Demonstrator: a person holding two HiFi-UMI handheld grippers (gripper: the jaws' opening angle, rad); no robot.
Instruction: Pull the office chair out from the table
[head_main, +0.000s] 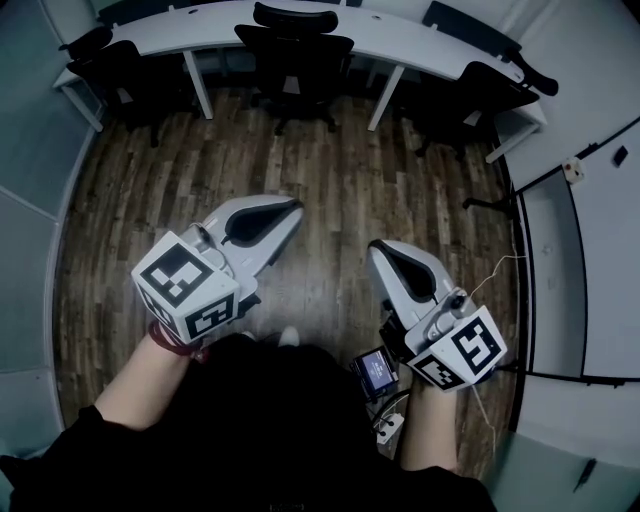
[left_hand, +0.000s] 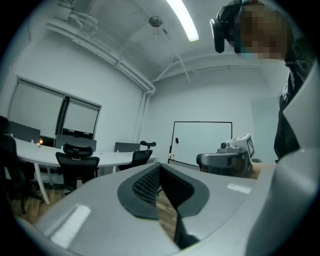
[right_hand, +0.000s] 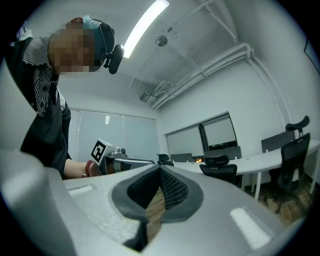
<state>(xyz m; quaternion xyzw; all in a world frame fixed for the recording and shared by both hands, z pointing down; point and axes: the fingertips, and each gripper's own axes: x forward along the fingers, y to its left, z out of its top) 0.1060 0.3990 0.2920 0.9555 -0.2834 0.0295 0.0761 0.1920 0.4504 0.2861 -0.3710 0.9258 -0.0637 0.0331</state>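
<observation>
In the head view, the left gripper (head_main: 288, 212) and right gripper (head_main: 383, 252) are held side by side over the wooden floor (head_main: 340, 180). Both point ahead toward the table (head_main: 400, 35). The office chair (head_main: 295, 60) is tucked under the table's middle, straight ahead of both tips and well apart from them. It is probably the one to pull, though a second chair (head_main: 120, 70) stands off the left gripper's outer side and a third chair (head_main: 480, 85) off the right gripper's. Neither tool touches anything.

In the left gripper view, the left gripper (left_hand: 159, 167) has its jaws pressed together with nothing between them. The office chair (left_hand: 77, 162) is ahead and to the left of the tip, with the table (left_hand: 112, 157) behind it. The right gripper (left_hand: 225, 159) is close by on the other side, in front of a whiteboard (left_hand: 202, 142).

In the right gripper view, the right gripper (right_hand: 160, 170) is also closed and empty. The office chair (right_hand: 220, 172) lies ahead and to the right of its tip, under the table (right_hand: 270, 161), and the left gripper (right_hand: 117, 159) is just off to the side.

The step in hand looks like the approach. To do it well, walk in until the chair's backrest is right at the tips. Spread the jaws before they arrive, then clamp on the top edge of the backrest or on an armrest. Pull straight back from the table, low and steady, so the chair rolls rather than tips or snags on the table leg.
</observation>
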